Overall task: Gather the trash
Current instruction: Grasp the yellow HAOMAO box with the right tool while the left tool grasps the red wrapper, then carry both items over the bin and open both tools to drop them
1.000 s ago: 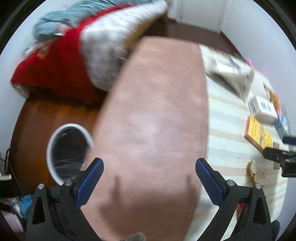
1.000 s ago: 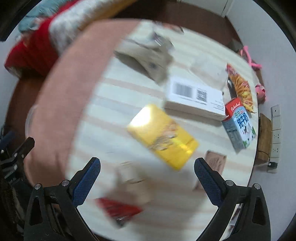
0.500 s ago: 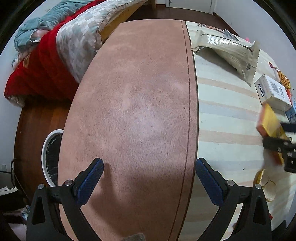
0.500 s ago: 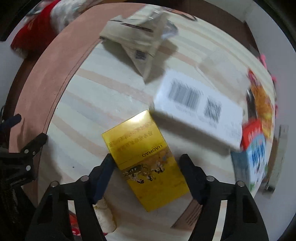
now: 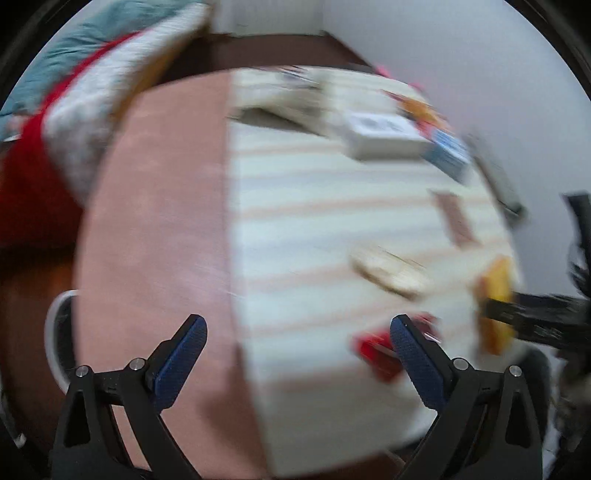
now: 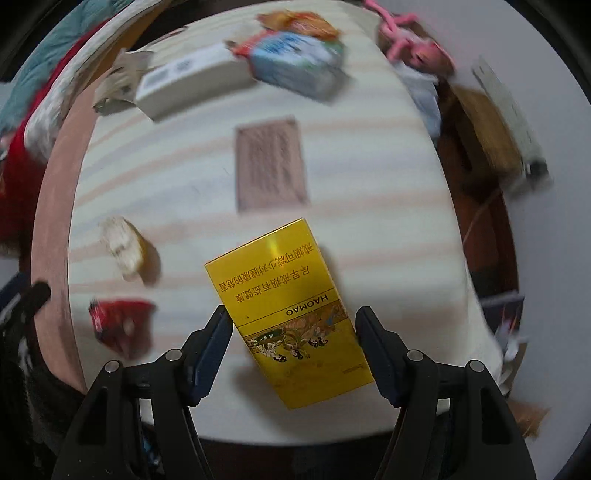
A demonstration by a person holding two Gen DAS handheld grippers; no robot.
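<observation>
My right gripper is shut on a yellow HAOMAO carton and holds it above the striped table. The same carton shows in the left wrist view, held at the far right. My left gripper is open and empty over the table's near edge. Loose trash lies on the table: a red wrapper, a crumpled pale scrap, a brown flat packet, a white box and a blue milk carton.
A white-rimmed bin stands on the floor left of the table. A pink-brown pad covers the table's left part. Bedding lies beyond. An orange snack bag and a wall lie at the far right.
My right gripper has closed on the yellow carton and lifted it off the table. My left gripper has swung right, from over the pink pad toward the striped part.
</observation>
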